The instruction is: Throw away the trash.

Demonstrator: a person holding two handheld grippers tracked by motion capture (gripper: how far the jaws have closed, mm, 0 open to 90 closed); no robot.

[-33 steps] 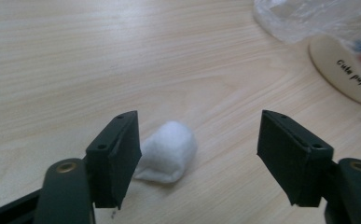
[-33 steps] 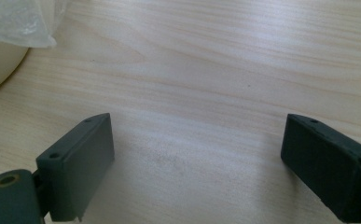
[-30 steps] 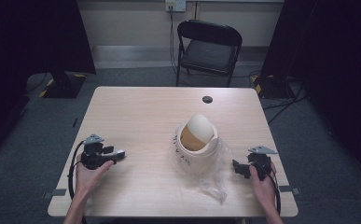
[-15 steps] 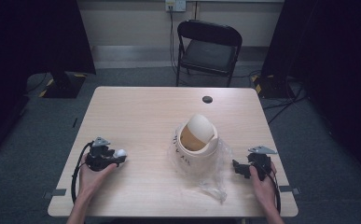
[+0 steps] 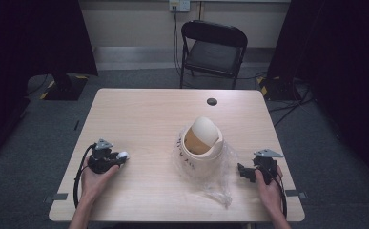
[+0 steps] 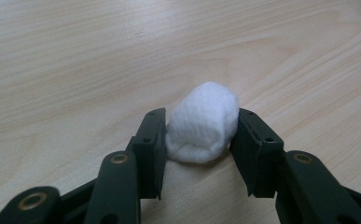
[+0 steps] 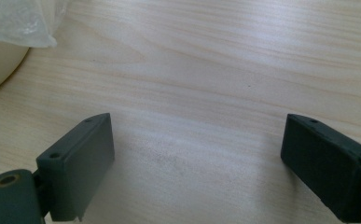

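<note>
Closing since before, left gripper [image 6: 201,154] clasps one cotton wad [image 6: 203,122]; right gripper [image 7: 197,163] gapes.

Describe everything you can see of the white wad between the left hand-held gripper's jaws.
The white wad looks like soft, fibrous cotton or crumpled tissue, a rounded, slightly oblong lump. It rests on the pale wooden table, left of the cream swing-lid bin. The left hand-held gripper has just been closing, and its black jaws now press the wad's two sides.
</note>
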